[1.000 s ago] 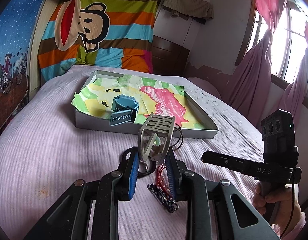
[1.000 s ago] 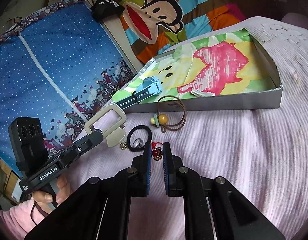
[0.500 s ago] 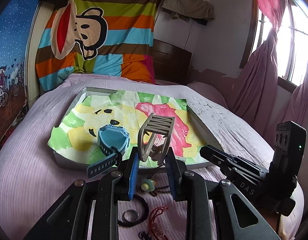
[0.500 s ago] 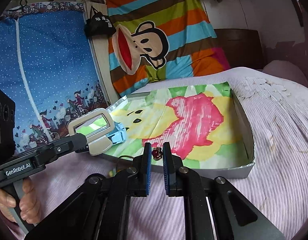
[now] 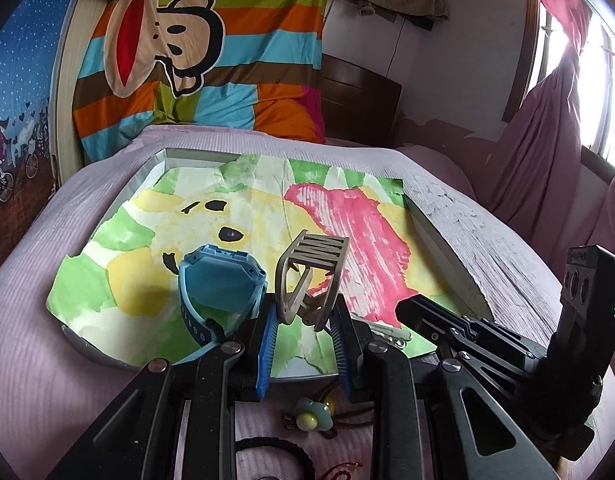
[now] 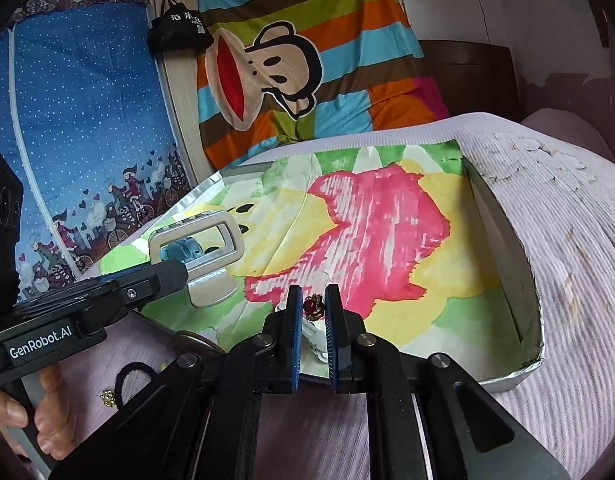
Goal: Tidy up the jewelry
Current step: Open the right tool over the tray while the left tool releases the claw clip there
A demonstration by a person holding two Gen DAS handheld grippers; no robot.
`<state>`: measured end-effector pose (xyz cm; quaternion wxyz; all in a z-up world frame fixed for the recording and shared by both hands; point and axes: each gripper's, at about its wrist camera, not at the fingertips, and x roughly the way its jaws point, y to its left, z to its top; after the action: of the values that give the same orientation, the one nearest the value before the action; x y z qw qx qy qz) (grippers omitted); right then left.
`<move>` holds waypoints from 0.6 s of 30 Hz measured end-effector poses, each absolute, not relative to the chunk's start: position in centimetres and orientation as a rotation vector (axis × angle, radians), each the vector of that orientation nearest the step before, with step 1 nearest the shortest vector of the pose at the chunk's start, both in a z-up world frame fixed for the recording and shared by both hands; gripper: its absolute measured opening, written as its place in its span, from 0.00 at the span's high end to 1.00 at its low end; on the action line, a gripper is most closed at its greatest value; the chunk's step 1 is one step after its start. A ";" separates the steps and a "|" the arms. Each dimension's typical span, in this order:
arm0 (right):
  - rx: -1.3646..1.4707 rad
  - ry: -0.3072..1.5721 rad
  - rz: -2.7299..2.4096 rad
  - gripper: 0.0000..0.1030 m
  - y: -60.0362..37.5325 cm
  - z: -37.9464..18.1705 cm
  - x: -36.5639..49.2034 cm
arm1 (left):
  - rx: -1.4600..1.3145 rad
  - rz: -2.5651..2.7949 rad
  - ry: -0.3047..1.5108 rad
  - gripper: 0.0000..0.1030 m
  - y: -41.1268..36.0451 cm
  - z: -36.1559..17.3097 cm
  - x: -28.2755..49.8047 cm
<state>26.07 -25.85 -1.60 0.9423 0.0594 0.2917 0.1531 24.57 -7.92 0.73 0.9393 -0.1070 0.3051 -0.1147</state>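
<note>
1. From the left wrist we look forward along the two blue-padded fingers of the left gripper (image 5: 305, 334), low and close over the near edge of the shallow silver tray lined with a painted paper (image 5: 155, 168), facing the striped monkey-print blanket (image 5: 195, 48) at the head of the bed.
2. From the right wrist we look the same way, angled slightly leftward, along the right gripper (image 6: 312, 316), equally near the tray (image 6: 503, 252).
3. We share the tray, the blanket (image 6: 307, 52) and the lilac ribbed bedspread (image 6: 567, 240); each view catches the other gripper from the side.
</note>
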 end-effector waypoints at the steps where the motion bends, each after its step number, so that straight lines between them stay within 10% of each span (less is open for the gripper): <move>1: 0.115 0.596 0.309 0.90 -25.8 -1.6 26.1 | -0.221 -0.234 0.627 0.76 -7.9 0.5 24.6; 9: 0.101 0.604 0.304 0.88 -25.4 -1.8 26.0 | -0.260 -0.231 0.645 0.75 -7.8 0.0 24.7; 14: 0.114 0.570 0.310 0.55 -25.8 -1.5 25.0 | -0.290 -0.224 0.638 0.75 -7.0 -0.3 24.0; 18: 0.131 0.532 0.295 0.52 -26.5 -1.1 24.1 | -0.321 -0.225 0.613 0.60 -6.2 -0.1 23.0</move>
<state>24.06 -26.46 -1.07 0.9520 0.0643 0.2616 0.1452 22.96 -6.22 -0.09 0.9346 -0.1570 0.2997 -0.1102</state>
